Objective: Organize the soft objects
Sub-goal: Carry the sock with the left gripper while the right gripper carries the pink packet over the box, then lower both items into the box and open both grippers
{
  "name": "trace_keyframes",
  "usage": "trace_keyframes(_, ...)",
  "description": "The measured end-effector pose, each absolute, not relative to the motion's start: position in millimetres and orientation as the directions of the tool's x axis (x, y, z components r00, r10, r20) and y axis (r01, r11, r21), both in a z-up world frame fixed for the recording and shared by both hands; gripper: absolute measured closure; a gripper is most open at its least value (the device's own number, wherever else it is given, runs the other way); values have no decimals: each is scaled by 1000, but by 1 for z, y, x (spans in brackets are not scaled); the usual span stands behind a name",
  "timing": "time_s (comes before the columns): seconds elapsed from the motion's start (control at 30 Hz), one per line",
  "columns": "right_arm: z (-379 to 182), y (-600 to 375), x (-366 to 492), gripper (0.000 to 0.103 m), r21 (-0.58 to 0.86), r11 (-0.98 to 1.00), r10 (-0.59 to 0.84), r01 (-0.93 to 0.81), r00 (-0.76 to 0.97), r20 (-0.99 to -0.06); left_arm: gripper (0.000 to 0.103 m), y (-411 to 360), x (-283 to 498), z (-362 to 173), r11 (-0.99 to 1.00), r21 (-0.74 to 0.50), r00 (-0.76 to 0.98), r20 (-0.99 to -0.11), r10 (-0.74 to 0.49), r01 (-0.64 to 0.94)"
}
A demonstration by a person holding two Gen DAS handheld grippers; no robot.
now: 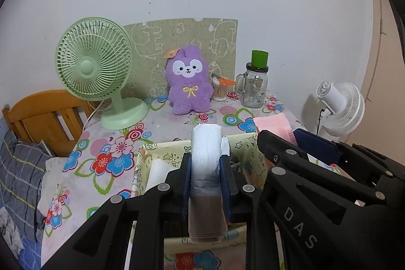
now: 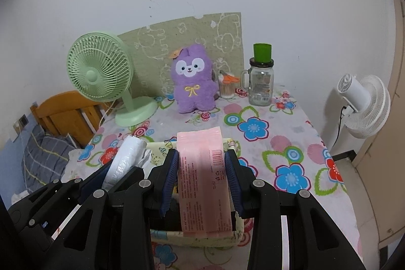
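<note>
My left gripper [image 1: 205,168] is shut on a white plastic-wrapped soft pack [image 1: 205,143] and holds it over a pale yellow fabric basket [image 1: 149,151] with cartoon prints. My right gripper [image 2: 201,163] is shut on a pink soft pack [image 2: 200,156] with a barcode, above the same basket [image 2: 162,151]. The right gripper also shows in the left wrist view [image 1: 303,158] with the pink pack [image 1: 273,122]. The white pack shows at the left in the right wrist view [image 2: 126,156]. A purple plush bunny [image 1: 188,82] sits upright at the table's back.
A green desk fan [image 1: 93,67] stands back left on the floral tablecloth [image 2: 278,138]. A glass jar mug [image 1: 254,85] with a green cap and a cotton-swab cup [image 1: 219,90] stand back right. A white fan [image 2: 362,103] is right of the table, a wooden headboard [image 1: 43,115] left.
</note>
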State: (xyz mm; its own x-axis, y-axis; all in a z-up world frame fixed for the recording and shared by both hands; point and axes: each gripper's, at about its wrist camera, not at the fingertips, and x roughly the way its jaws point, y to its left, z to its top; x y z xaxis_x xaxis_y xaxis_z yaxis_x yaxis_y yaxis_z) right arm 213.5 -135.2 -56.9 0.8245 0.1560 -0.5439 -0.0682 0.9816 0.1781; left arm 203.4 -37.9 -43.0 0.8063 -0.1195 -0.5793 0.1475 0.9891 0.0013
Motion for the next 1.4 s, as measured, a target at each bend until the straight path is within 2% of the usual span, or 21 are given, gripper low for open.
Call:
trace_keyframes(0.4, -75, -132, 250, 61, 170, 983, 157, -70, 802, -576, 82, -34, 241, -64, 990, -6, 783, -611, -117, 143)
trace_keyframes(0.53, -83, -129, 259, 61, 172, 982, 171, -84, 785, -596, 77, -31, 251, -73, 990, -22, 764, -633, -120, 137)
trace_keyframes(0.67, -87, -125, 262, 61, 167, 981, 183, -102, 779, -600, 64, -29, 251, -76, 991, -13, 763, -637, -111, 133)
trace_keyframes(0.8, -91, -122, 263, 62, 173, 978, 196, -112, 772, -604, 34, -28, 251, -81, 994, 26, 751, -658, -64, 108)
trace_keyframes(0.83, -93, -122, 263, 62, 174, 978, 198, -114, 770, -606, 31, -27, 250, -83, 994, 34, 750, -659, -57, 106)
trace_keyframes(1.03, -102, -118, 262, 62, 180, 976, 212, -127, 757, -618, 18, -24, 244, -91, 994, 27, 732, -678, -62, 109)
trace_keyframes(1.13, -108, -113, 262, 62, 169, 975, 218, -142, 750, -624, 14, -22, 242, -93, 994, 25, 728, -682, -64, 110)
trace_keyframes(1.4, -118, -102, 266, 59, 166, 972, 234, -166, 735, -636, 13, -16, 242, -97, 994, 24, 721, -691, -57, 102)
